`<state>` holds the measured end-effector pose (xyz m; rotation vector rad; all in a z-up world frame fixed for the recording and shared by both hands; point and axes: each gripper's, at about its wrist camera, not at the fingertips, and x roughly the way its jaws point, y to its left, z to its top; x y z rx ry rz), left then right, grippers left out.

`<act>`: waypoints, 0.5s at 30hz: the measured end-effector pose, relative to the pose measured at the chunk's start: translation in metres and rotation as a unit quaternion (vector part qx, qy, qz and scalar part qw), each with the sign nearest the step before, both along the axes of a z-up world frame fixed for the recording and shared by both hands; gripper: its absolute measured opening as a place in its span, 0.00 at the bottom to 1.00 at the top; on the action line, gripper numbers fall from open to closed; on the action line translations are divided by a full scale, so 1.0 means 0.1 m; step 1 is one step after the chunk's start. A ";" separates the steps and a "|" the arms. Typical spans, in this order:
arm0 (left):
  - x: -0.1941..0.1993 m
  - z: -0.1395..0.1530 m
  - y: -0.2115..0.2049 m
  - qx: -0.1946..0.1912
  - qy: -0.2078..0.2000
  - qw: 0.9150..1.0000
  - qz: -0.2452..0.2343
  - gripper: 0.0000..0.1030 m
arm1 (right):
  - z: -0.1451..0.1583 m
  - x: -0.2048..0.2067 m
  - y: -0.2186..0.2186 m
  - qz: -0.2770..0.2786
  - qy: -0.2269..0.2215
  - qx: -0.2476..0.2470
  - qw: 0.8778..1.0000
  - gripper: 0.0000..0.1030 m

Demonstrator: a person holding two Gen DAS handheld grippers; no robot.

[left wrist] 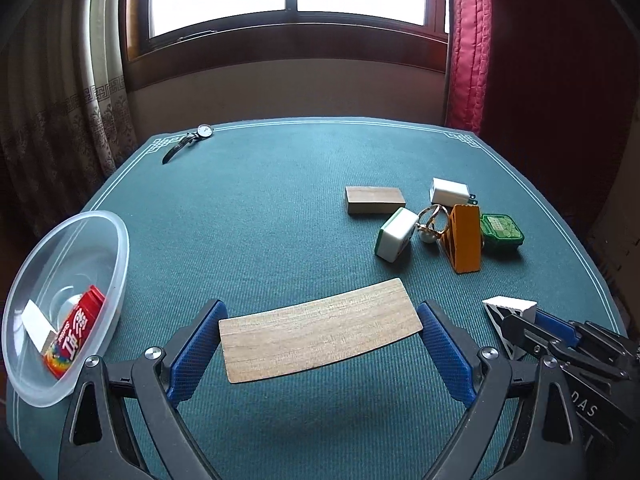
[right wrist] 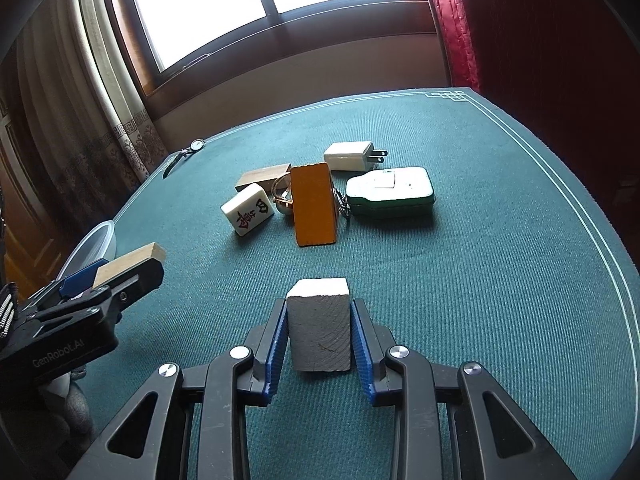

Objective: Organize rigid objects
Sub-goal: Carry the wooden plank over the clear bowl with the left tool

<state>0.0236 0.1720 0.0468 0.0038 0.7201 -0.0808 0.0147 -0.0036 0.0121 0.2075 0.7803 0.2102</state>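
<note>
A flat, wood-grained plank (left wrist: 320, 334) lies crosswise between the ribbed blue pads of the left gripper (left wrist: 320, 336), clamped at its short ends above the green felt counter (left wrist: 280, 220). The right gripper (right wrist: 319, 326) is closed on an upright, rough white block (right wrist: 319, 322), long axis pointing forward.

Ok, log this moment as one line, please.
left gripper: shut on flat wooden block | right gripper: shut on white rectangular block | clear plastic bowl: red packet inside
</note>
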 end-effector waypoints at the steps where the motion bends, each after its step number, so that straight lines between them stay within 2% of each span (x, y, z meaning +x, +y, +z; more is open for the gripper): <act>1: -0.02 0.02 0.03 0.001 -0.003 1.000 0.003 0.93 | 0.00 0.00 0.00 0.000 -0.001 0.000 1.000 0.31; 15: -0.19 0.21 0.60 0.000 -0.029 0.997 0.073 0.93 | 0.00 0.00 0.00 -0.001 -0.002 -0.001 1.000 0.31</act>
